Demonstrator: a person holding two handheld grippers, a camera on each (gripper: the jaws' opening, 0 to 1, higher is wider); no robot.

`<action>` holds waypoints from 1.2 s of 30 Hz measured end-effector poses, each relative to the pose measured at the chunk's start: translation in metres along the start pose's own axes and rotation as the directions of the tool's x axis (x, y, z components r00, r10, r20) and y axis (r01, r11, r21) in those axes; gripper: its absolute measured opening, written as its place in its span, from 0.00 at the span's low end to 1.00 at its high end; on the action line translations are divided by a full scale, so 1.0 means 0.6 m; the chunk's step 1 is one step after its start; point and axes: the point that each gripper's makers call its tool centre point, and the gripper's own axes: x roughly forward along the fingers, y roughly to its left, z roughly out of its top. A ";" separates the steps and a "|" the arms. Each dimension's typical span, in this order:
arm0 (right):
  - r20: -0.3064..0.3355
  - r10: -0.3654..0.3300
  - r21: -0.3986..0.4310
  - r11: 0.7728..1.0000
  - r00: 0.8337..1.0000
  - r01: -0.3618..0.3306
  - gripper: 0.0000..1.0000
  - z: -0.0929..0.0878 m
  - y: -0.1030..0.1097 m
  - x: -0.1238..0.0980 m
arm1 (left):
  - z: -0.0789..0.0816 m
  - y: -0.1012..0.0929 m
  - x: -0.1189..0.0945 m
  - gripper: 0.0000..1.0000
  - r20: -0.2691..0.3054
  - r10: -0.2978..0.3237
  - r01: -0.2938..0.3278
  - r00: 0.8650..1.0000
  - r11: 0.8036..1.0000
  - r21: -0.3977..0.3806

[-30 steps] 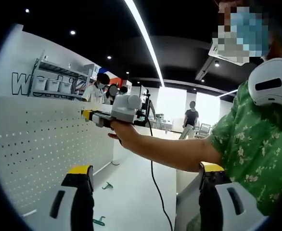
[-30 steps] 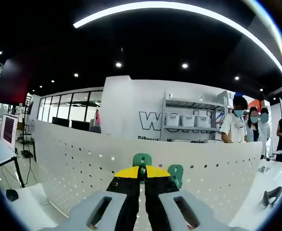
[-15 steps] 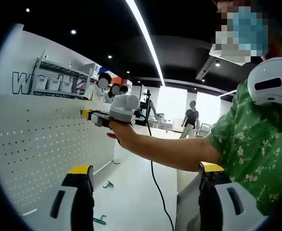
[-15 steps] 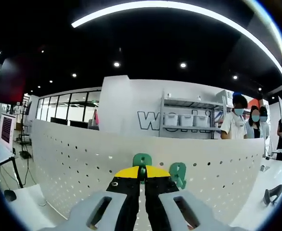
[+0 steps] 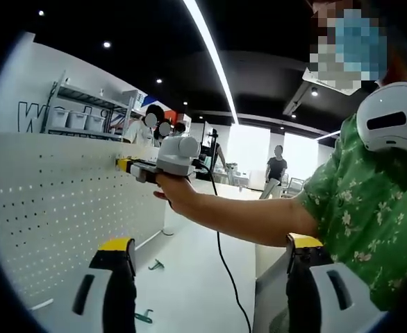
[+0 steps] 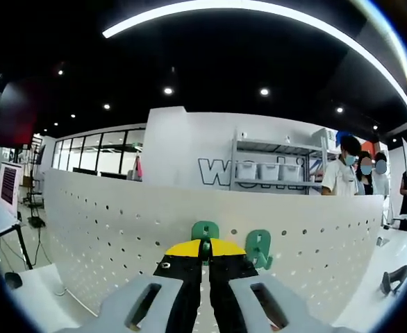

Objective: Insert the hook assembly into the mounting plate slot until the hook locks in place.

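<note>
**A:** What is in front of the right gripper?

**B:** In the right gripper view, the right gripper (image 6: pixel 205 250) points at a white pegboard (image 6: pixel 106 236) that stands upright across the scene. Its yellow-tipped jaws are pressed together on a green hook (image 6: pixel 205 232), whose rounded top pokes up just beyond the tips, close against the board. Whether the hook is already seated in a hole cannot be told. A second green hook (image 6: pixel 259 248) hangs on the board just to the right of the first.

**A:** And the left gripper?

**B:** In the left gripper view, the left gripper (image 5: pixel 207 277) has its two jaws wide apart, with nothing between them. Beyond them lies a white table (image 5: pixel 189 277). Two small green hooks rest on it, one near the left jaw (image 5: pixel 143 318) and one a little farther off (image 5: pixel 155 265).

**A:** Can the person be seen?

**B:** Yes. An arm in a green flowered sleeve (image 5: pixel 363 208) reaches from the right toward the pegboard on the left, and the hand (image 5: pixel 179 191) holds the right gripper against the board's upper part. A black cable (image 5: pixel 224 263) hangs down from it.

**A:** Any containers?

**B:** A metal shelf (image 6: pixel 276 173) stands far behind the board, holding a row of white bins (image 6: pixel 269 171). What is in them cannot be told. Several people (image 6: pixel 342 177) stand far off to the right of it.
</note>
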 end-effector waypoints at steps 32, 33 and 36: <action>0.011 -0.009 0.001 1.000 1.000 0.009 0.01 -0.005 -0.003 0.010 | -0.008 0.009 -0.002 0.89 -0.013 -0.004 0.004 1.000 1.000 -0.008; 0.015 -0.011 0.000 1.000 1.000 0.011 0.01 -0.005 -0.004 0.010 | -0.008 0.009 -0.002 0.89 -0.014 -0.004 0.004 1.000 1.000 -0.008; 0.026 -0.017 0.016 1.000 1.000 0.016 0.01 -0.005 -0.004 0.010 | -0.008 0.010 -0.002 0.89 -0.013 -0.006 0.005 1.000 1.000 -0.009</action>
